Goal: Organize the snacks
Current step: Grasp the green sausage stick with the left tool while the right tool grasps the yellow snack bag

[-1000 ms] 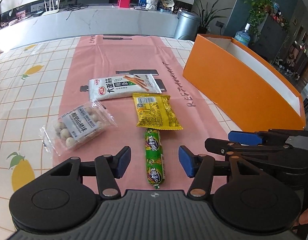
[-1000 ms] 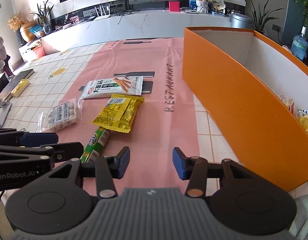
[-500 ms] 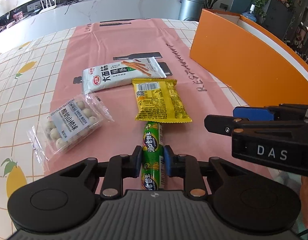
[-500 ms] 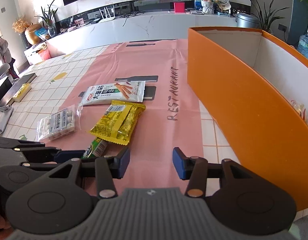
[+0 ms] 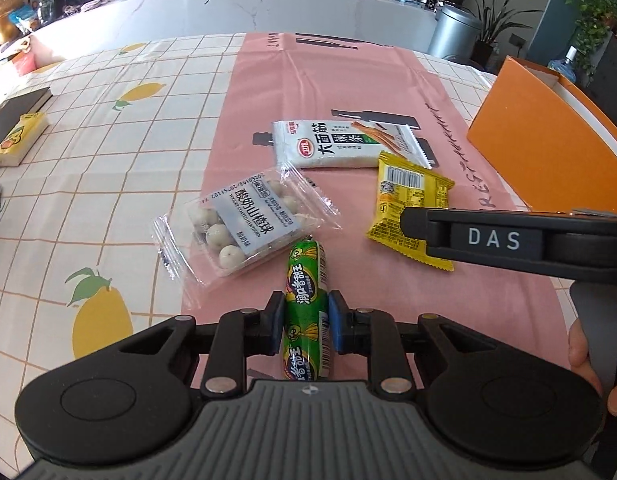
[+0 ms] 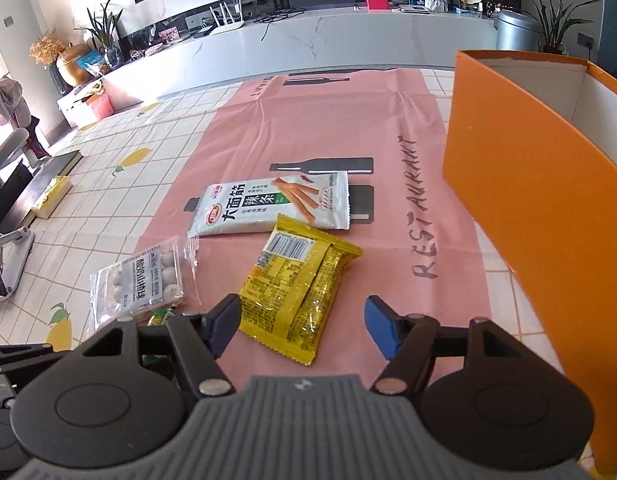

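A green sausage (image 5: 306, 312) is clamped between the blue-padded fingers (image 5: 274, 326) of the left gripper (image 5: 304, 326), its far end lying against a clear pack of white balls (image 5: 244, 224). Beyond, a white packet (image 5: 340, 146) and a yellow packet (image 5: 410, 200) are seen on the pink mat (image 5: 348, 76) over the worktop (image 5: 108, 160). The yellow packet is partly covered by the right gripper (image 5: 508, 240), marked DAS. An orange box (image 5: 548, 152) stands at the right.
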